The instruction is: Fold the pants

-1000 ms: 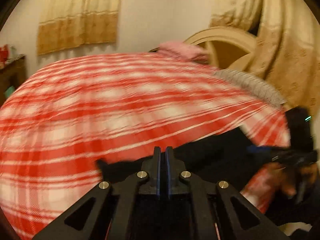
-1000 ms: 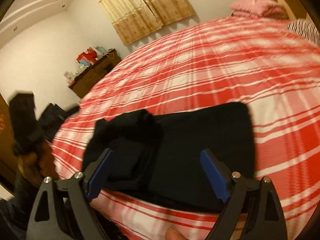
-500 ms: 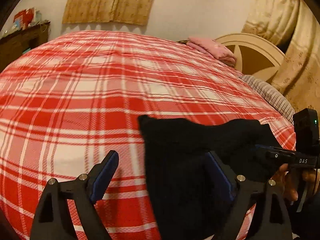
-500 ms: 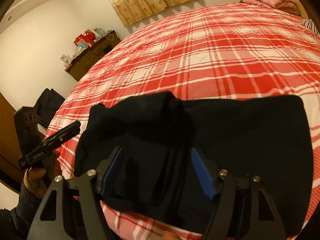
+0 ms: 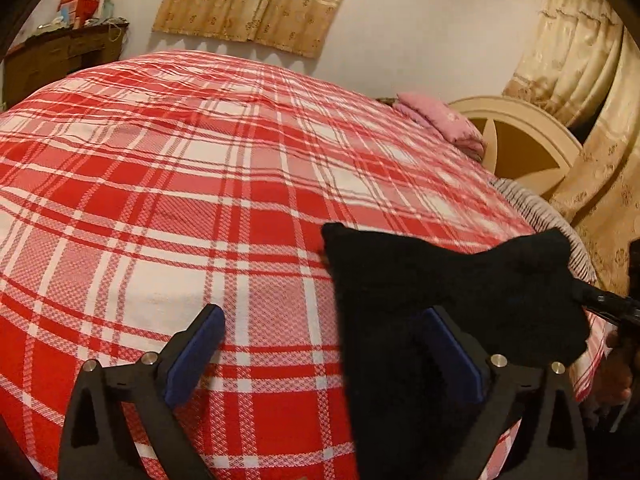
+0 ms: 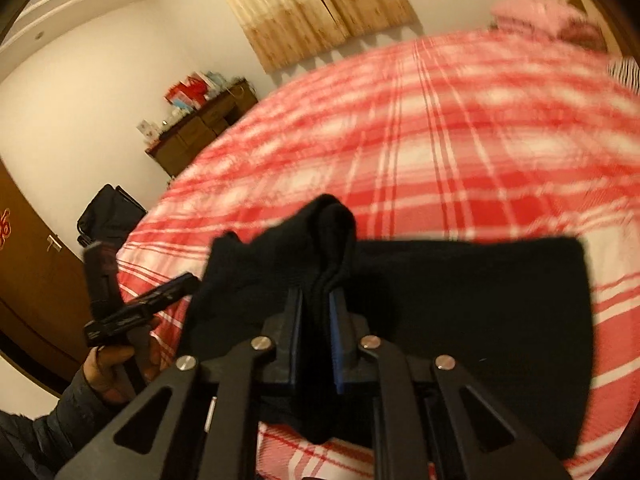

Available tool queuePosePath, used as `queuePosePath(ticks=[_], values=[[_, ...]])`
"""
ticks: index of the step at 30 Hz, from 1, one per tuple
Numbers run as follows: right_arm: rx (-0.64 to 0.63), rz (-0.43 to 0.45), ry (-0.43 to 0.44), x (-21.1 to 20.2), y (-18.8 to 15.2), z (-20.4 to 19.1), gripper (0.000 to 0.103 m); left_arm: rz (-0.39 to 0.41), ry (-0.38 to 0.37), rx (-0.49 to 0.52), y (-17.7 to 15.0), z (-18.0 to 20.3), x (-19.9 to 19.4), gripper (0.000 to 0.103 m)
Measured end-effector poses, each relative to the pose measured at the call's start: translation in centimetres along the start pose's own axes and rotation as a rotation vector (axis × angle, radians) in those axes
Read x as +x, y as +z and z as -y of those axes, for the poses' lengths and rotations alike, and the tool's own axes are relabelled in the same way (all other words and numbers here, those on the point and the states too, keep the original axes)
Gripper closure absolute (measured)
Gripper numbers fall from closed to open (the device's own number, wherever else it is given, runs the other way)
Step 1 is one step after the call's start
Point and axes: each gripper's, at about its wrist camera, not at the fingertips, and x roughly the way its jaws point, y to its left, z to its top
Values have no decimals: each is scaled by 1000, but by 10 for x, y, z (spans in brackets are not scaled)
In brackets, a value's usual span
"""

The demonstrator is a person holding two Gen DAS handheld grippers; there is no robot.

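Note:
Black pants lie folded near the front edge of a bed with a red and white plaid cover. My left gripper hovers low over their left edge, its jaws opening wide. Its right finger is over the black cloth, its left finger over the cover, and neither presses on anything. In the right wrist view, my right gripper is closing, and its blue pads pinch a raised fold of the pants. The cloth behind that fold is bunched up.
A pink pillow and a cream headboard stand at the far end of the bed. A wooden dresser with clutter on it and a black bag sit beyond the left side. Curtains hang on the walls.
The left jaws went from shut to wide open as that hand dropped toward the bed. The right jaws closed from wide open onto a fold of the pants.

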Motion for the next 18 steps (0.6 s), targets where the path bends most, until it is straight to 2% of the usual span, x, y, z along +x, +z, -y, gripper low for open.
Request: queuePosePath(ticks=[4, 10, 14, 18], values=[[-27, 57, -44, -32, 6, -3, 88, 42, 4, -5, 4, 3, -4, 1], [41, 82, -144, -53, 5, 38, 88, 18, 30, 41, 3, 13, 3, 1], [96, 83, -184, -59, 2, 64, 88, 1, 15, 54, 3, 21, 8, 1], [133, 46, -191, -52, -6, 81, 88, 1, 13, 96, 3, 35, 9, 1]])
